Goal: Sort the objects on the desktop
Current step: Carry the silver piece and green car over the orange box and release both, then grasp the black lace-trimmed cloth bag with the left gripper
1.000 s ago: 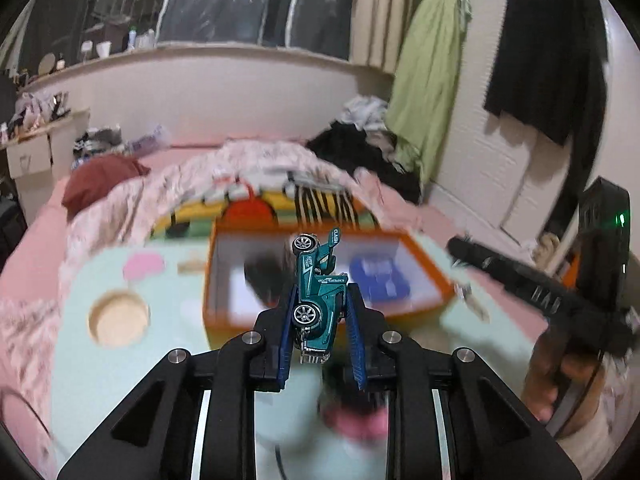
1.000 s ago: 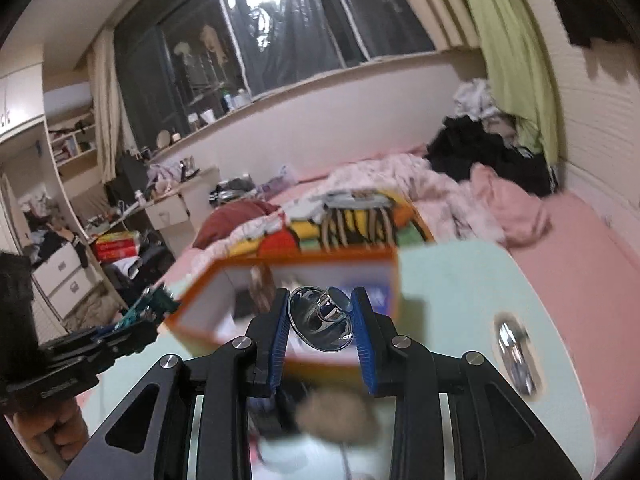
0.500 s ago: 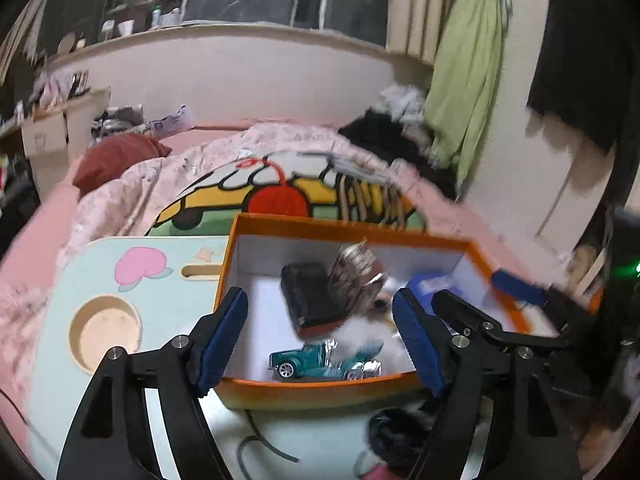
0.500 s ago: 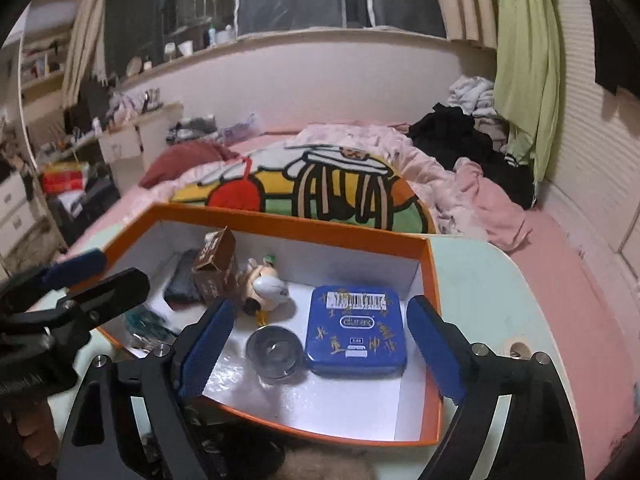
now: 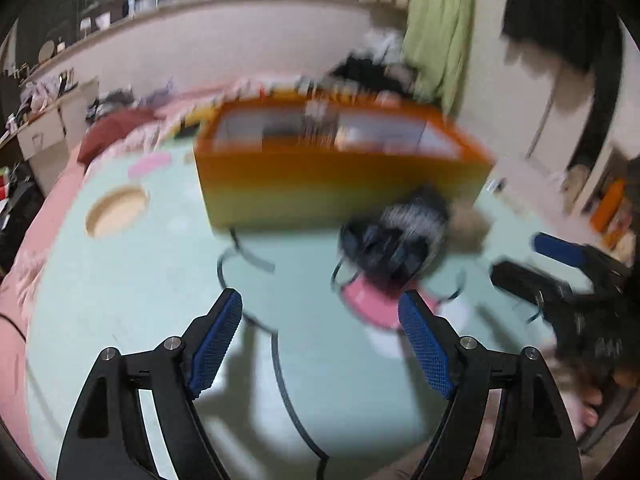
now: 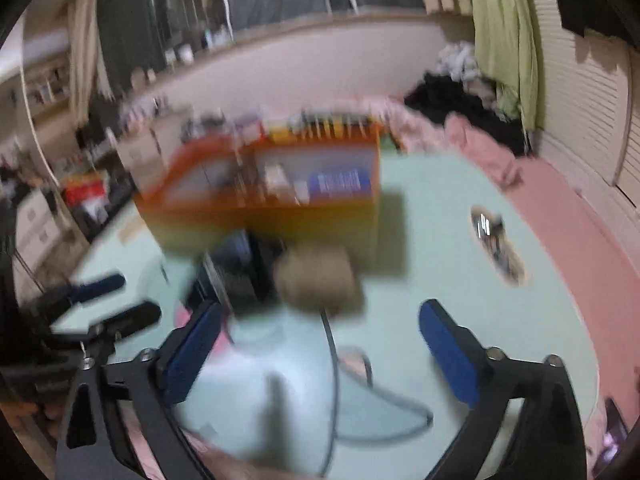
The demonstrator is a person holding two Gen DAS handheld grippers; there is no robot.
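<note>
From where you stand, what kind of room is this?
Most likely a lived-in bedroom. A bed with pink bedding lies behind the pale green table, clothes hang by the wall, and an orange box of small items sits on the table.

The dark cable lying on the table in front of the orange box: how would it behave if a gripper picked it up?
The dark cable is thin and lies in loose curves across the table, so it is probably floppy and would sag and trail. It looks light. Being so thin, it might slip between the gripper pads; blur hides its ends.
</note>
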